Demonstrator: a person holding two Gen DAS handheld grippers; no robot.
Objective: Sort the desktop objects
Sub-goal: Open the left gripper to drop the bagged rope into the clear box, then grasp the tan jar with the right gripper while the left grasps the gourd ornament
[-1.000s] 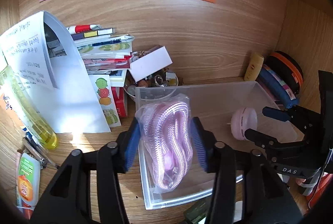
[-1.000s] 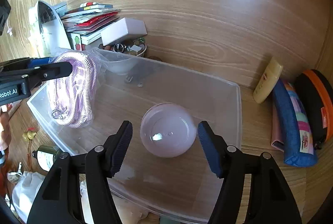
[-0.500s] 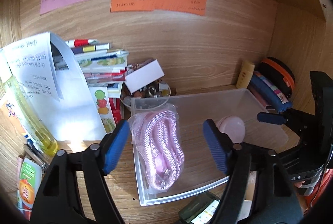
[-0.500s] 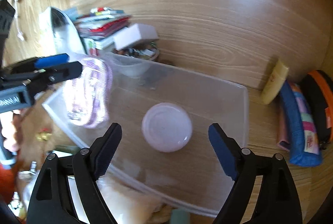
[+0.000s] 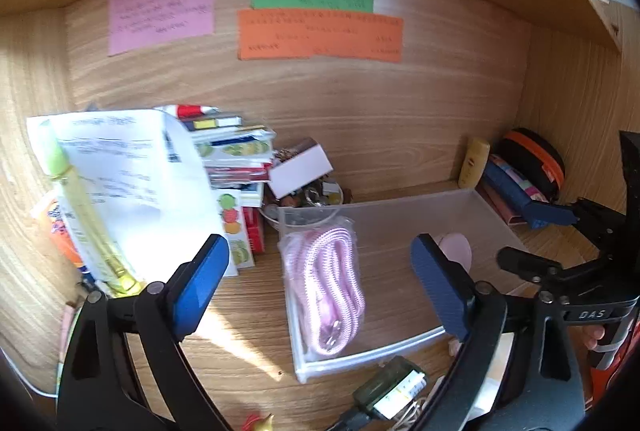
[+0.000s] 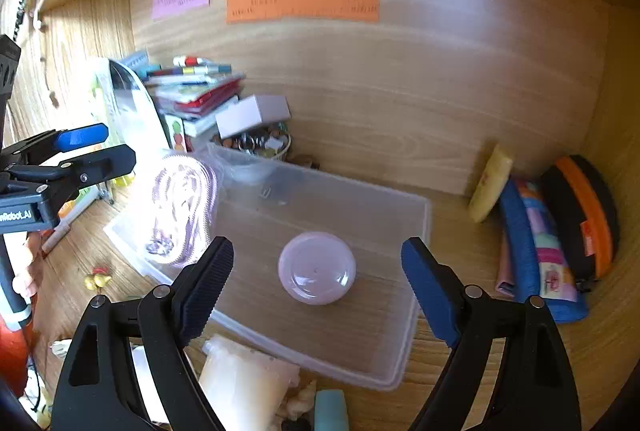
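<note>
A clear plastic bin [image 5: 404, 347] [image 6: 416, 319] sits on the wooden desk. A bagged pink cord [image 5: 326, 287] [image 6: 180, 215] lies at its left end. A round pink container [image 6: 317, 268] [image 5: 456, 249] sits in its middle. My left gripper [image 5: 320, 285] is open and empty, raised above and behind the cord. My right gripper [image 6: 318, 277] is open and empty, above the round container. Each gripper also shows in the other's view: the right gripper [image 5: 536, 243] and the left gripper [image 6: 92, 147].
Books and papers [image 5: 224, 159] are stacked at back left, with a yellow bottle [image 5: 88, 231]. A small bowl of trinkets [image 6: 260, 145] and a white box [image 6: 252, 115] stand behind the bin. Pouches [image 6: 560, 231] and a yellow tube [image 6: 490, 183] lean at the right wall. Small items [image 5: 388, 391] lie in front.
My left gripper opened, let the bagged cord drop into the bin, and pulled up and back. My right gripper opened wider and also rose away from the round container.
</note>
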